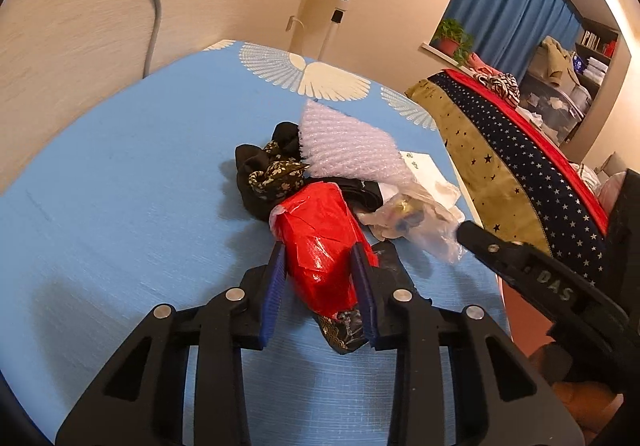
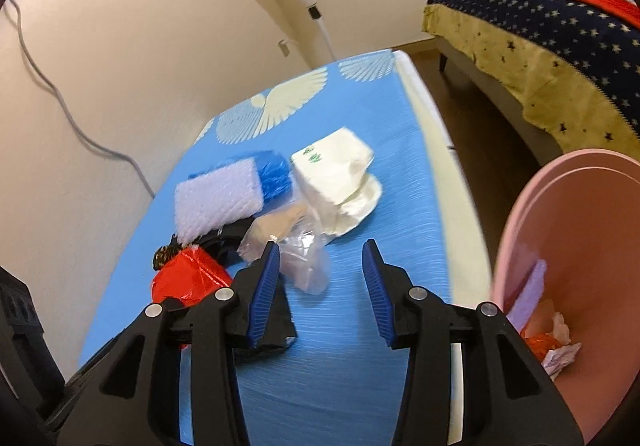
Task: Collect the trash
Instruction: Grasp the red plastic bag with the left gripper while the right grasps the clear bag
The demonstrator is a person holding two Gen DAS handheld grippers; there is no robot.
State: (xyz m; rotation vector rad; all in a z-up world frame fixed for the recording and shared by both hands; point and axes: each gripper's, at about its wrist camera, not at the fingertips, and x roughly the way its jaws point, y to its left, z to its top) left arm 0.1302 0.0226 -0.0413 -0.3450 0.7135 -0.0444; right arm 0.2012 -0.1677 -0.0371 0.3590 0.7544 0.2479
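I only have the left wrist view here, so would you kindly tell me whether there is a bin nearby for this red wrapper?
Observer: Yes. The right wrist view shows a pink bin just past the blue table's right edge.
Operator: Thank you. Is anything in it already?
Observer: It holds crumpled paper scraps and a lilac piece at the bottom.
Operator: And is the right gripper carrying something?
Observer: No. The right gripper has open jaws with only bare tablecloth between them; a clear plastic bag lies beside its left finger.
Operator: Anything hidden behind the bubble wrap?
Observer: A blue bristly item lies against its far side.
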